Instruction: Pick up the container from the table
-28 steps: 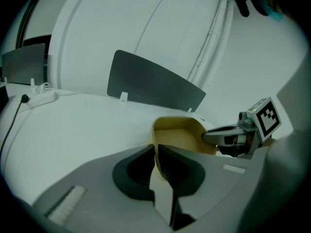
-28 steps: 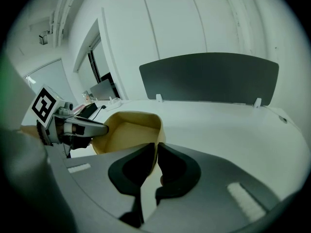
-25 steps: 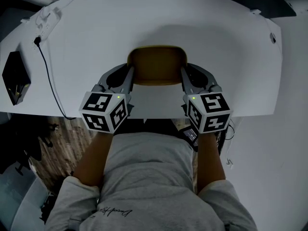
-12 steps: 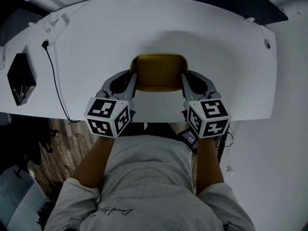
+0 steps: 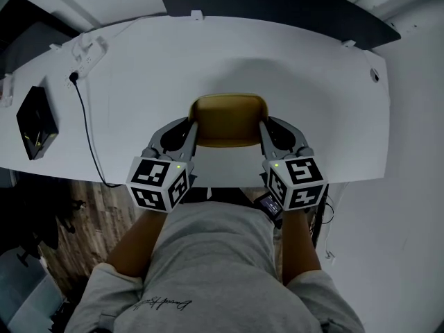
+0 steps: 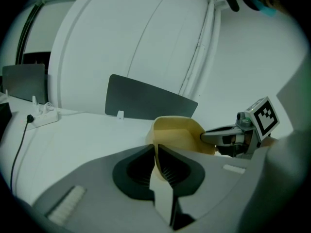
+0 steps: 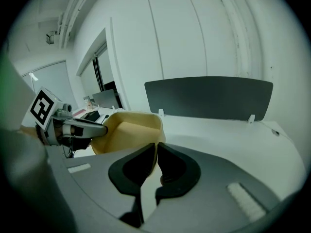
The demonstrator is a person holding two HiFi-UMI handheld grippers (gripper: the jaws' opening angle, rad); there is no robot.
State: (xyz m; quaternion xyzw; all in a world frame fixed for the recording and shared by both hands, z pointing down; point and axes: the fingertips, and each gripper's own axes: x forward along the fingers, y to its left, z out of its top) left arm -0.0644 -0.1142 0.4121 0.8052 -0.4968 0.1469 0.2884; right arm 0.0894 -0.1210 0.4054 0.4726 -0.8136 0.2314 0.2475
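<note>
Both claws are clenched on the yellow container (image 5: 229,120): my left gripper (image 5: 190,126) pinches its left wall, my right gripper (image 5: 266,126) its right wall (thin wall edge between the pads in both gripper views). It hangs between them, open side up, over the near-middle of the white table (image 5: 312,82). Farther left on the table are a black box (image 5: 38,122) and a cable (image 5: 87,134), with a dark divider panel (image 5: 277,5) at the far edge.

Nipping the wall of a tan rounded plastic container (image 7: 127,132) with the right gripper (image 7: 156,148); gripped farther left by the left gripper (image 7: 103,128).
</note>
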